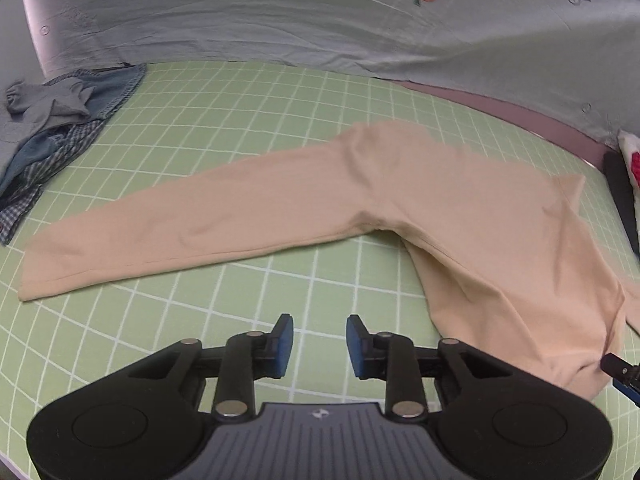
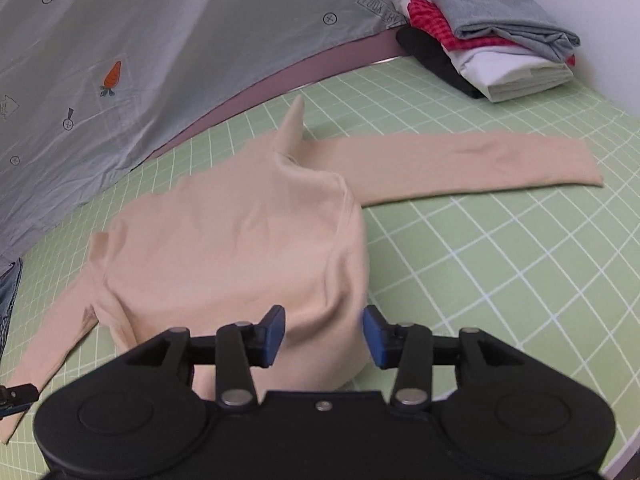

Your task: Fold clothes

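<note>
A beige long-sleeved top [image 1: 460, 216] lies spread on the green gridded mat [image 1: 224, 120] that covers the desk, its two sleeves stretched out toward opposite sides. Its body bulges upward in the right wrist view, where the cloth looks slightly blurred.

The left tool [image 1: 319, 344] hovers over bare mat just beside one sleeve, its blue pads apart and holding nothing. The right tool [image 2: 324, 334] is also open, its pads set either side of the near edge of the top's body; whether they touch the cloth cannot be told.

At the desk's far right corner sits a stack of folded clothes [image 2: 500, 40]. A heap of unfolded denim and checked garments [image 1: 60, 128] lies at the far left edge. A grey printed sheet [image 1: 280, 12] hangs behind the desk.
</note>
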`<action>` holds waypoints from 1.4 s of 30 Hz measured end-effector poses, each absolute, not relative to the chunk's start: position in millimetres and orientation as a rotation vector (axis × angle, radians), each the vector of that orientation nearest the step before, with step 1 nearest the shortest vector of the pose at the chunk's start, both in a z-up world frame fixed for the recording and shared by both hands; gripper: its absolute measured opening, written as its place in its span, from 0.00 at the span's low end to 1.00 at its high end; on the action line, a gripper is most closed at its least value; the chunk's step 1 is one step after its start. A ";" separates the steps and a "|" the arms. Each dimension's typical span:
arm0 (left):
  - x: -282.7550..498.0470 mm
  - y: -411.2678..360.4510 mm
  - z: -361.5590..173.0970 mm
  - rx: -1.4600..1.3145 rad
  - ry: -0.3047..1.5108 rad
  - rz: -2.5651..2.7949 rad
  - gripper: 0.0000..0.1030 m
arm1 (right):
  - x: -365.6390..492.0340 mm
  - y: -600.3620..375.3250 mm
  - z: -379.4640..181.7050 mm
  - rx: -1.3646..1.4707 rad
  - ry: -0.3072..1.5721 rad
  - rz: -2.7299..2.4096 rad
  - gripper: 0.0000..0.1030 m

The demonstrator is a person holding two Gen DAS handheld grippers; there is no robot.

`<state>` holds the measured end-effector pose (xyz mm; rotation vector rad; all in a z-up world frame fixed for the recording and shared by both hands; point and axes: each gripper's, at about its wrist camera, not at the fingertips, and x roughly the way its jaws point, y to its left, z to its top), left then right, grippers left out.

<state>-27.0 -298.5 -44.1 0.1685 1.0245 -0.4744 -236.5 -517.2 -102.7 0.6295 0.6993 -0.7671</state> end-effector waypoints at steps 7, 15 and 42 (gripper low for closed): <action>-63.4 -351.9 -46.3 0.172 1.050 -0.643 0.60 | -248.9 -522.4 -110.4 0.690 0.747 -0.726 0.49; -99.0 -392.1 -65.5 0.242 1.077 -0.721 0.69 | -242.5 -518.2 -127.1 0.725 0.815 -0.586 0.51; -65.4 -280.1 -67.2 0.029 1.094 -0.474 0.07 | -269.2 -498.4 -72.8 0.573 0.659 -0.600 0.04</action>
